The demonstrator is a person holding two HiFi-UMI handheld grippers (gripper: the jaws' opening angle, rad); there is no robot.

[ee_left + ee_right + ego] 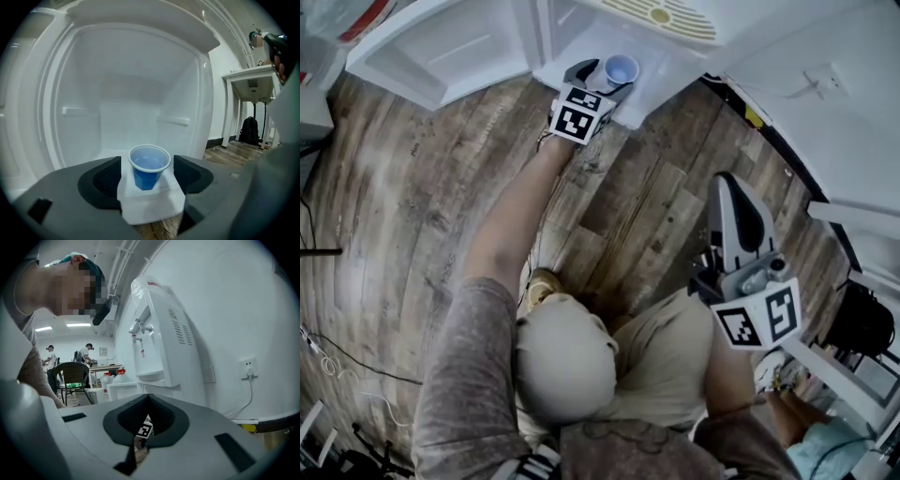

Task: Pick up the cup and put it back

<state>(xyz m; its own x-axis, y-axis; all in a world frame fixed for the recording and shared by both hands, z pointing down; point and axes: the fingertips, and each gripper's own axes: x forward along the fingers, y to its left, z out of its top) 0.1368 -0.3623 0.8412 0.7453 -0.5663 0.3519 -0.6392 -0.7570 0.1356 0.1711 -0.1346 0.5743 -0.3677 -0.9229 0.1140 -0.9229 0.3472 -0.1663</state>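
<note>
A small blue cup (621, 68) with a white rim stands upright on the white floor ledge (151, 202) of an open white cabinet. My left gripper (602, 77) reaches in around it. In the left gripper view the cup (148, 167) sits between the two dark pads (108, 174), with a gap on each side, so the left gripper (147, 161) is open and not pressing on it. My right gripper (733, 192) is held back over the person's lap, far from the cup, with its jaws together and nothing between them (147, 397).
The cabinet's white door (441, 47) stands open to the left over the wooden floor (412, 187). A white water dispenser (157, 343), a wall socket (248, 367), a chair (75, 376) and people farther back show in the right gripper view. A black backpack (249, 130) sits under a white table.
</note>
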